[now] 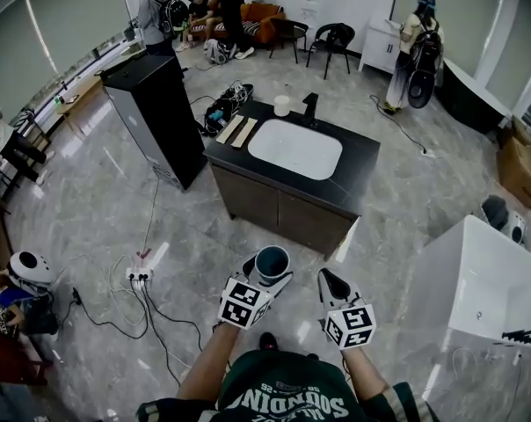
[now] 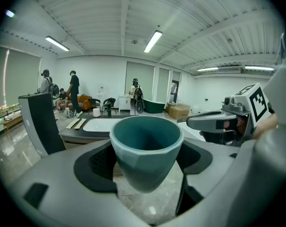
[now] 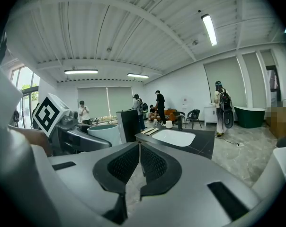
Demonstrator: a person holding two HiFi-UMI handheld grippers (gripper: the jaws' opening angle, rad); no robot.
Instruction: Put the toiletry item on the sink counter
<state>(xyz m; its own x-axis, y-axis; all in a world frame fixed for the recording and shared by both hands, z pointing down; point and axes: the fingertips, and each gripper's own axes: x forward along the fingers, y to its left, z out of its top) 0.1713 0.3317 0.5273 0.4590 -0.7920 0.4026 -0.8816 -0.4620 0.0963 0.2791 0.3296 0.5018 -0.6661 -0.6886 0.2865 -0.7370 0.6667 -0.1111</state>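
My left gripper is shut on a teal cup, held upright over the floor in front of the cabinet. In the left gripper view the teal cup fills the space between the jaws. My right gripper hovers beside it with its jaws pressed together and nothing between them; its own view shows the right gripper shut and the cup to the left. The dark sink counter with a white basin and black faucet stands ahead.
A white roll and two wooden strips lie on the counter's far left. A tall black cabinet stands left. A power strip and cables lie on the floor. A white tub is at right. People stand at the back.
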